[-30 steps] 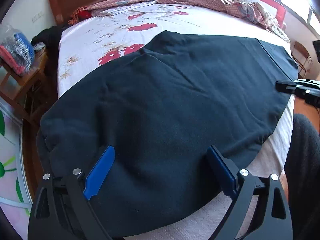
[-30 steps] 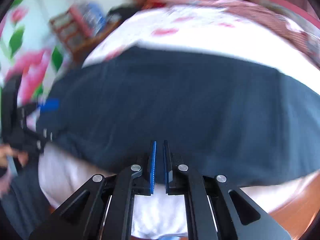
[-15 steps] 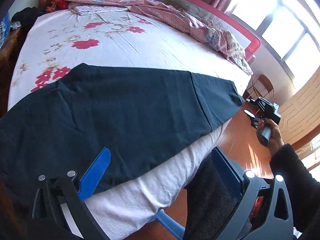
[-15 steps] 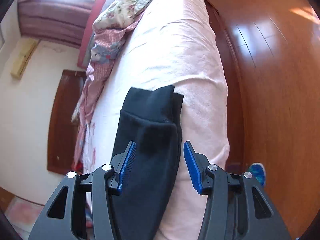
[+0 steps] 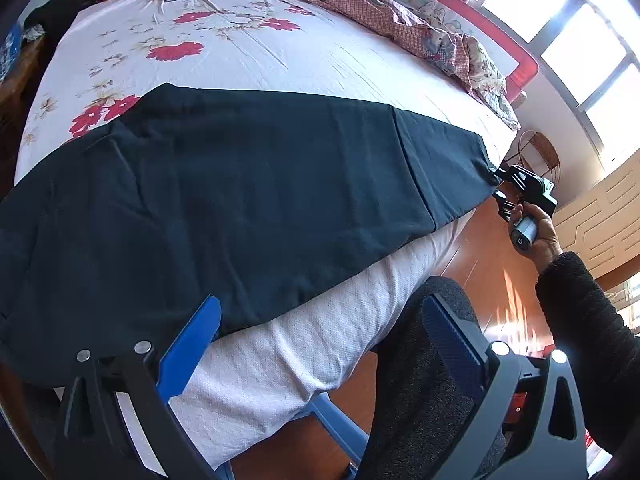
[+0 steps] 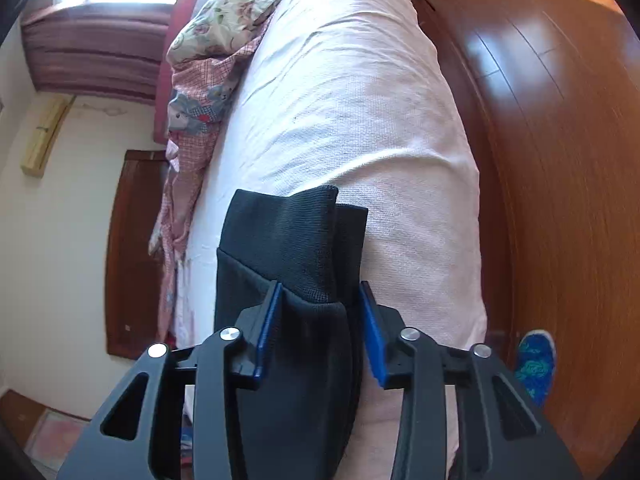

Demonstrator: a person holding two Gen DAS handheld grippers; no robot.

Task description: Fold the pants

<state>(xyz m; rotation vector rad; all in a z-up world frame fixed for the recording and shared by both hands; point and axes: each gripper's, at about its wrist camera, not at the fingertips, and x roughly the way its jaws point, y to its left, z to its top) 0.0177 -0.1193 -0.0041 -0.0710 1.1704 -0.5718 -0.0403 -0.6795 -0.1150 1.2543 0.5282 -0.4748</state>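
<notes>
Pants (image 5: 240, 200), dark and laid lengthwise, lie flat along the near edge of the bed (image 5: 304, 352), one long side running right at the mattress edge where the white cover drops toward the floor. Closest to me, the left tool (image 5: 320, 332) hangs above that edge with its blue pads spread as wide as they go and nothing between them; one pad sits over the dark cloth, the other over the person's grey trouser leg (image 5: 424, 380).

Further along, at the far narrow end of the pants, the right tool (image 6: 320, 300) has come around the ribbed cuff (image 6: 296, 240). Its jaws are closing with the doubled cuff between the blue pads; from the right wrist view the pads stand right against the bunched cloth on both sides, though I cannot tell whether they are pressing yet. In the left wrist view the same tool (image 5: 500, 178) shows small at the corner of the cloth, held by a hand (image 5: 536, 232) in a dark fuzzy sleeve (image 5: 580, 308).

Beyond the pants the flowered sheet (image 5: 224, 40) stretches to a rumpled checked quilt (image 5: 360, 4) heaped along the far side. A polished wooden floor (image 6: 560, 160) runs beside the bed, and a blue patterned slipper (image 6: 536, 360) lies on it.
</notes>
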